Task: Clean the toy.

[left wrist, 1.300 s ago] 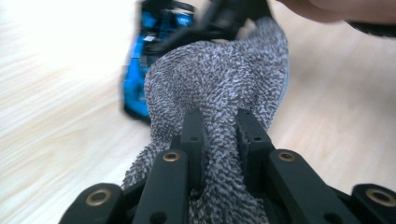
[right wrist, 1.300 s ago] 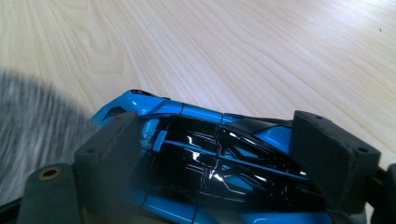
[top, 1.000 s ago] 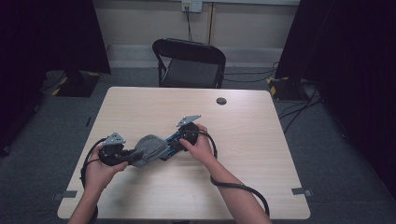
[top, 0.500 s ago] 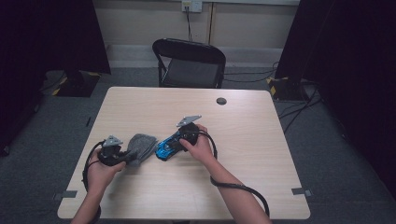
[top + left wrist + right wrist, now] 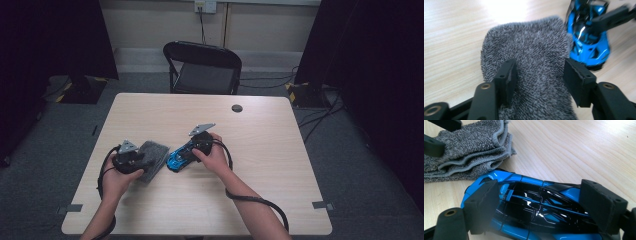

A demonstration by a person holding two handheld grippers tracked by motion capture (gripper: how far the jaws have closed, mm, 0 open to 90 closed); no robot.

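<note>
A shiny blue and black toy car (image 5: 176, 160) lies on the wooden table (image 5: 260, 200) near its middle. My right gripper (image 5: 186, 152) is shut on it, and in the right gripper view the pads (image 5: 484, 205) press on either side of the car (image 5: 524, 182). Just left of the car sits a folded grey cloth (image 5: 155, 154). My left gripper (image 5: 145, 161) holds this cloth. In the left gripper view the cloth (image 5: 536, 45) bulges between the jaws of that gripper (image 5: 540, 72), with the car (image 5: 589, 42) to its right. The cloth (image 5: 471, 147) lies in layers beyond the car.
A small black round disc (image 5: 237, 108) lies near the table's far edge. A black folding chair (image 5: 202, 70) stands behind the table. Cables trail from both grippers across the table's near side.
The left gripper has drawn the grey cloth to the left, off the toy car, leaving a small gap between them. The right gripper and car have hardly moved.
</note>
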